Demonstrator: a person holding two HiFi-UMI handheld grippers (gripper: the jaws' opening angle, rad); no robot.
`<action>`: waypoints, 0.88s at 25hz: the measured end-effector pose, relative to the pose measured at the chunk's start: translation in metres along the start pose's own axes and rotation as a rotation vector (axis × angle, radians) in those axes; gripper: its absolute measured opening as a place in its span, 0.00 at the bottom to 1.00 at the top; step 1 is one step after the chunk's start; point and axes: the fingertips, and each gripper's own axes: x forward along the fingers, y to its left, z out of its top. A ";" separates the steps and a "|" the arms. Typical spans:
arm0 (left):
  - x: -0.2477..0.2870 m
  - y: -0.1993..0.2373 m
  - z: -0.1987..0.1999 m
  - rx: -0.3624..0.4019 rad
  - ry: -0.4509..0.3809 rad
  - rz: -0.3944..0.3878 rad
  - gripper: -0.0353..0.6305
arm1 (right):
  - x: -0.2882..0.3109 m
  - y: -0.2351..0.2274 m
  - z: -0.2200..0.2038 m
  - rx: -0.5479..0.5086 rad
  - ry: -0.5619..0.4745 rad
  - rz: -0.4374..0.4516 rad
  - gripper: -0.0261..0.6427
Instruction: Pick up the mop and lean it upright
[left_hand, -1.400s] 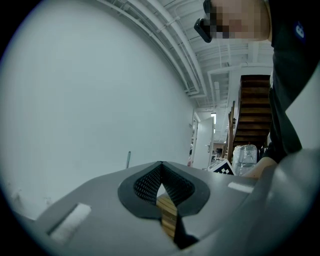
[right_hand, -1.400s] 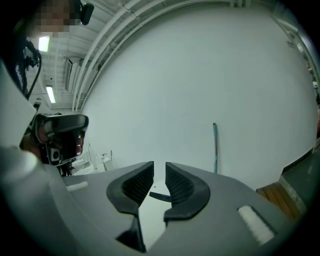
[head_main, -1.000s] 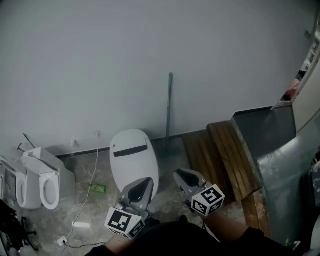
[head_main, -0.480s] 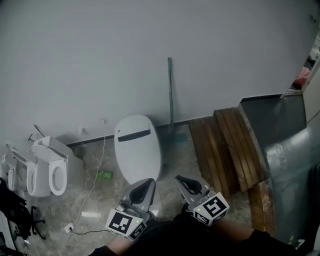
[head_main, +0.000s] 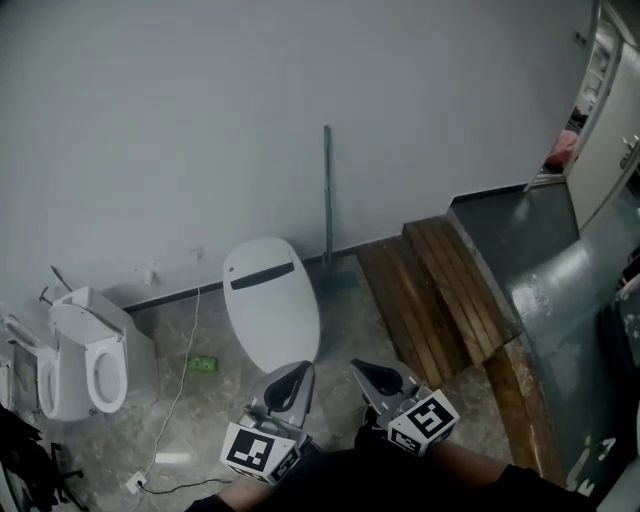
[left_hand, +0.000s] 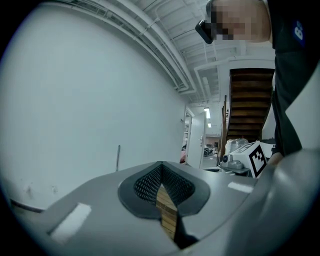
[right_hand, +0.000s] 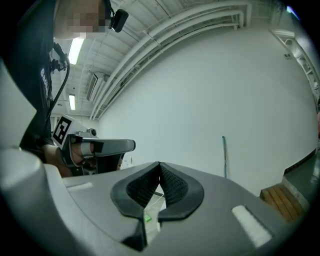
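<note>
Both tools sit low, close in front of the person's body, side by side and pointing level toward the wall. The left tool (head_main: 288, 383) has its jaws together, pads meeting at the tip, and nothing is held in them. The right tool (head_main: 378, 378) has just been closing its jaws and they now meet, also with nothing between. Each marker cube sits at the rear end, nearest the person, showing black-and-white squares and no words. Print on the person's dark top in the right gripper view is too blurred to read.

The mop (head_main: 327, 190) is well apart from both tools, straight ahead beyond the gap between them. It stands upright against the pale wall with its foot on the floor. A white oval toilet lid (head_main: 270, 300) lies just ahead of the left tool. Wooden planks (head_main: 440, 290) lie ahead and to the outside of the right tool. A small green item (head_main: 202, 365) lies on the floor out past the left tool
</note>
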 end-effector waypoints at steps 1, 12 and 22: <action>-0.007 0.000 0.000 -0.003 -0.005 -0.008 0.07 | 0.000 0.008 0.000 0.006 -0.005 -0.005 0.04; -0.035 -0.033 0.013 0.038 -0.047 -0.054 0.07 | -0.014 0.045 0.015 -0.048 -0.067 0.065 0.04; -0.035 -0.041 0.011 0.038 -0.040 -0.012 0.07 | -0.022 0.058 0.015 -0.034 -0.077 0.155 0.04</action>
